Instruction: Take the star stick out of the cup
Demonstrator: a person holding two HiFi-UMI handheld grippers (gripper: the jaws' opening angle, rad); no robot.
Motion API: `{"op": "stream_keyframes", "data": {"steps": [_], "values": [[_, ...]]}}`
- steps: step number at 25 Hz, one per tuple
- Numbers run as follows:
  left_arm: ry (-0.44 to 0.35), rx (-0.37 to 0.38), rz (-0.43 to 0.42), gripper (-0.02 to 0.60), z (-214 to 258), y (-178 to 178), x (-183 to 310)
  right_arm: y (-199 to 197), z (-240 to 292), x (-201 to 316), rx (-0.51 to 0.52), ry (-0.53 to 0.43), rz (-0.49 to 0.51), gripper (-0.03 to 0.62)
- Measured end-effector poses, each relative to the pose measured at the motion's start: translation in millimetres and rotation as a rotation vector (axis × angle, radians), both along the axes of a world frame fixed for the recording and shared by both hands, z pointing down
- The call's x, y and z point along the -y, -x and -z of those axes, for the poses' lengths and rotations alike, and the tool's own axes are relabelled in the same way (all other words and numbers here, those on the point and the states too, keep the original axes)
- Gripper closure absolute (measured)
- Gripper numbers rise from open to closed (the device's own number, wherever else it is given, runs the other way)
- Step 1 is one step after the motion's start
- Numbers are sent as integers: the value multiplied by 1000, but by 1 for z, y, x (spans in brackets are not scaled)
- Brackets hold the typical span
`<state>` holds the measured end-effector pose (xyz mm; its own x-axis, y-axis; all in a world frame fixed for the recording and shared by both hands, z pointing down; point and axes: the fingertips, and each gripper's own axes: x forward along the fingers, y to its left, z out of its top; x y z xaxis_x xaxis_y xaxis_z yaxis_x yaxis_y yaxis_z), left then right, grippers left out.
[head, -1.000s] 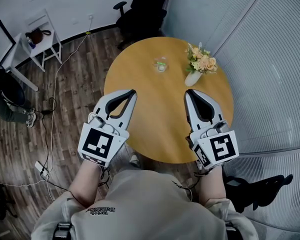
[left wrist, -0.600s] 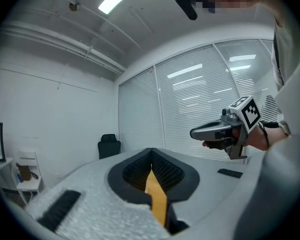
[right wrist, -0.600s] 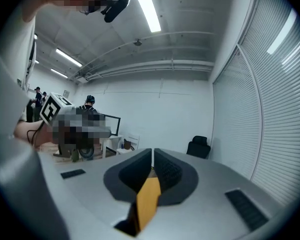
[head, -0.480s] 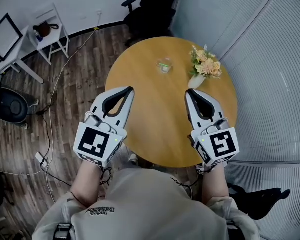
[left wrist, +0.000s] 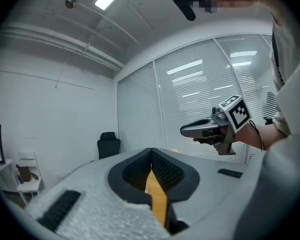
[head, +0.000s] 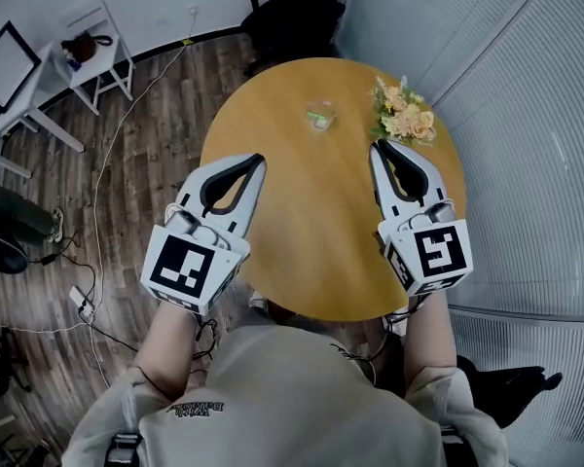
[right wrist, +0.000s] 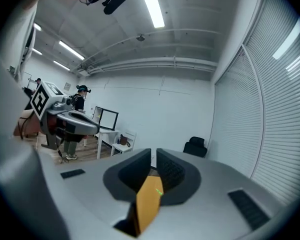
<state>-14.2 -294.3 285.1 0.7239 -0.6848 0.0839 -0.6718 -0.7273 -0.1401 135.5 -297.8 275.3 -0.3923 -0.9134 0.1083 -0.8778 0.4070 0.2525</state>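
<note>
Right hand-held gripper (head: 382, 147) nearer cup (head: 320, 116)

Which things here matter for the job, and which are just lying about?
Needed: small clear glass cup with a green stick in it; left gripper and right gripper, both shut, empty.
Lying about: bunch of peach flowers; black office chair; white side table.

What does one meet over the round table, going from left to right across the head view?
left hand-held gripper → cup → flowers
</note>
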Motion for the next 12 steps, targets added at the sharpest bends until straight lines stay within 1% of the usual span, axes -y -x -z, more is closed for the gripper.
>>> {"op": "stream_keyframes", "data": {"steps": [4,7,9,12], "values": [[16,-1,-3,559,-3,-9,8,3,-6,22,-41,19,19,551],[-17,28,-11,559,-7,-15,22,4,-14,46,-75,34,36,485],[-29,39,-16,560,-10,-18,35,4,-19,62,-101,42,47,476],[-22,37,-10,558,-14,-19,53,10,-30,84,-146,63,73,467]]}}
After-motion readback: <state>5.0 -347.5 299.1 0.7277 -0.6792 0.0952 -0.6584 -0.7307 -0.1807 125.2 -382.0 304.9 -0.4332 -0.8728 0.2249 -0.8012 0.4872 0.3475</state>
